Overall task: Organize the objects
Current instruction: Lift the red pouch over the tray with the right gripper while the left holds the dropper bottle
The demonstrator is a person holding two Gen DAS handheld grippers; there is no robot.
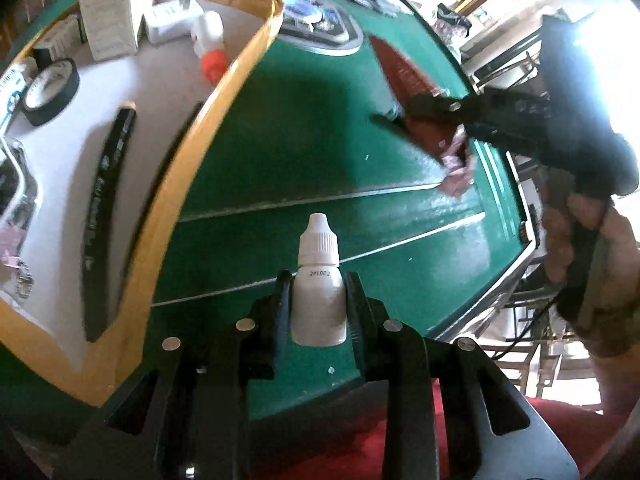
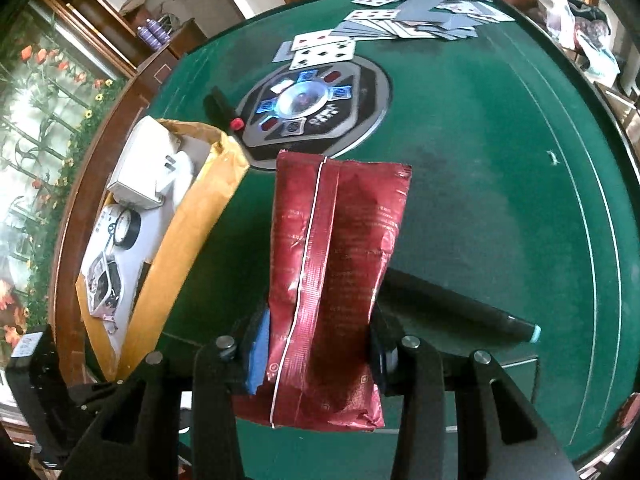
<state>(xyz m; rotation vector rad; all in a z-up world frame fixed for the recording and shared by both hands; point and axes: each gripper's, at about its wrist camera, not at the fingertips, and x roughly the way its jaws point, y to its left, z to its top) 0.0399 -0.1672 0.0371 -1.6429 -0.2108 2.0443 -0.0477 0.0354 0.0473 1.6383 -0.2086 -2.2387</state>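
The left gripper (image 1: 318, 304) is pinching the white dropper bottle (image 1: 319, 280) low while the right gripper (image 2: 320, 356) is clamping the crinkly red packet (image 2: 336, 272), so either could be slipping free before reaching the box (image 1: 240, 92).

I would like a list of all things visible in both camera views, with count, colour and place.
dropper bottle: one, white, between the left gripper's fingers
foil packet: one, red, between the right gripper's fingers
box: one, yellow-brown rim, white floor, on the table's left side
tape roll: one, black, inside the box
pen: one, black, inside the box
marker: one, dark, on the table behind the packet
playing cards: many, far side of the table
table: one, green
left gripper: black, closed on the bottle
right gripper: black, closed on the packet
hand: one, holding the right gripper
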